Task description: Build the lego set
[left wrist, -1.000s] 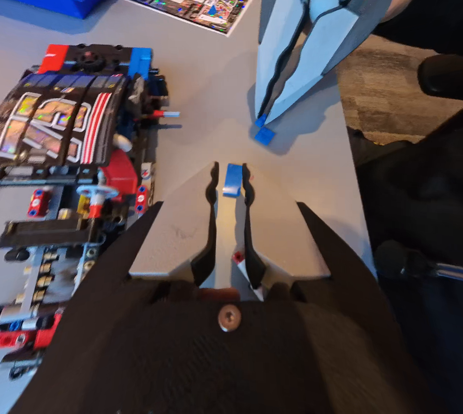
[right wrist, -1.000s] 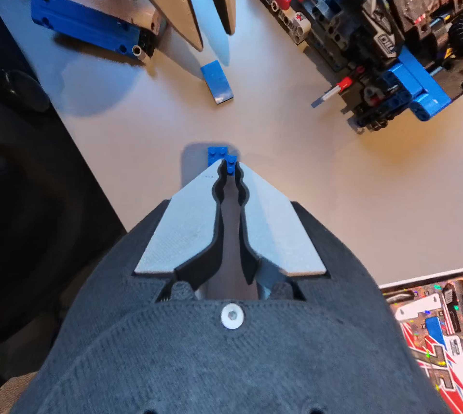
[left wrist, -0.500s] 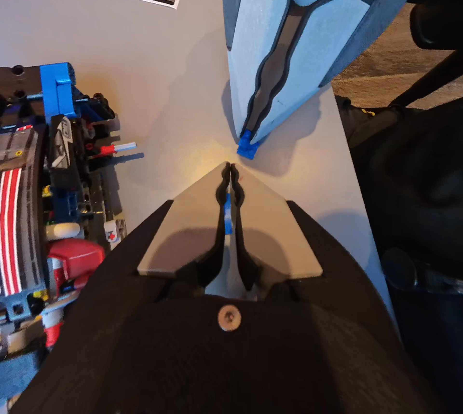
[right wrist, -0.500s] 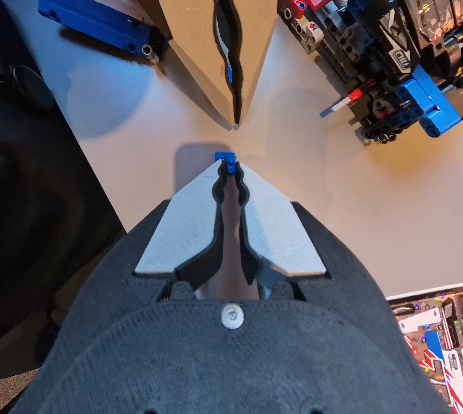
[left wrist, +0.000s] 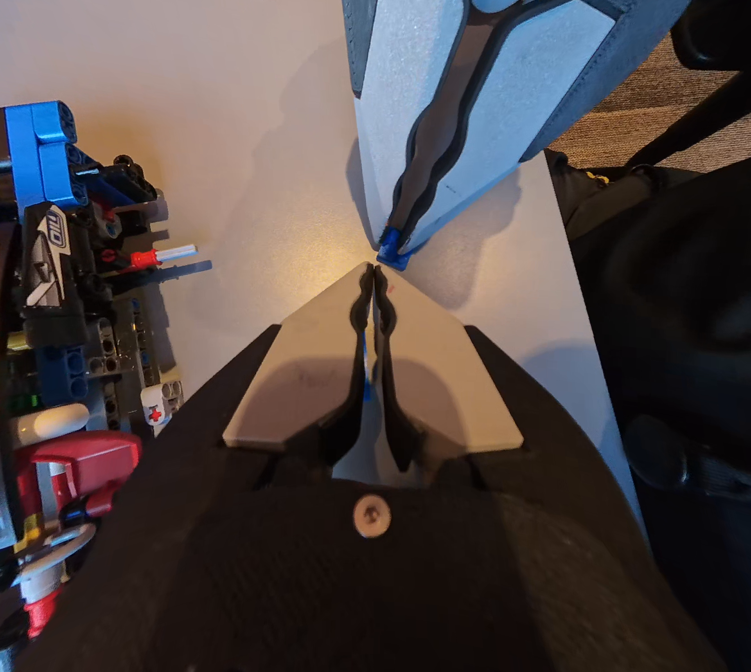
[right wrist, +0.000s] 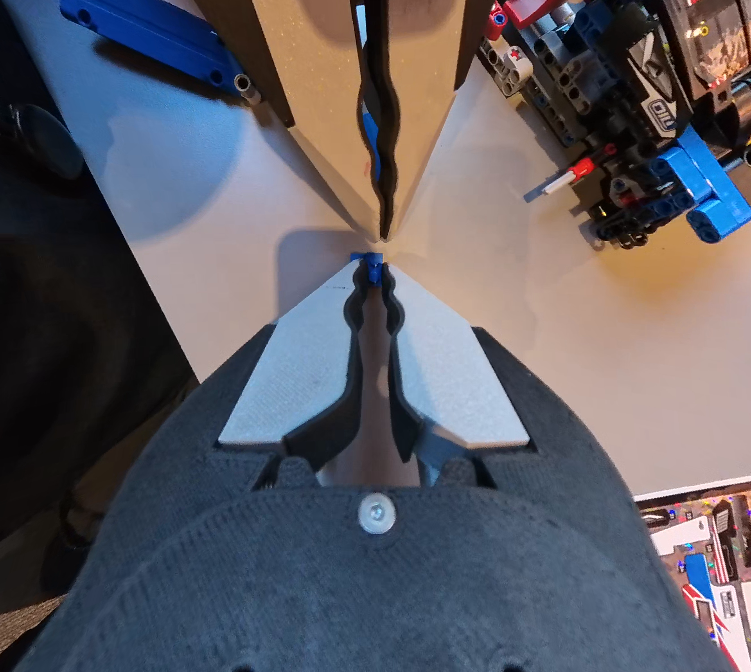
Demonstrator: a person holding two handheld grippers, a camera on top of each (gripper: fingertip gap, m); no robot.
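The left hand-held gripper [left wrist: 373, 268] is pinching a flat blue tile [left wrist: 366, 372]; the right hand-held gripper [right wrist: 374, 266] is gripping a blue plate [right wrist: 372, 265]. Misaligned pressing could pop either loose.

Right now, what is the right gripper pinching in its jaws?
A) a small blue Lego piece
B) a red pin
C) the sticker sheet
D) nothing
A: the right gripper has its jaws closed on a small blue Lego piece at their very tips, just above the table and tip to tip with the left gripper.
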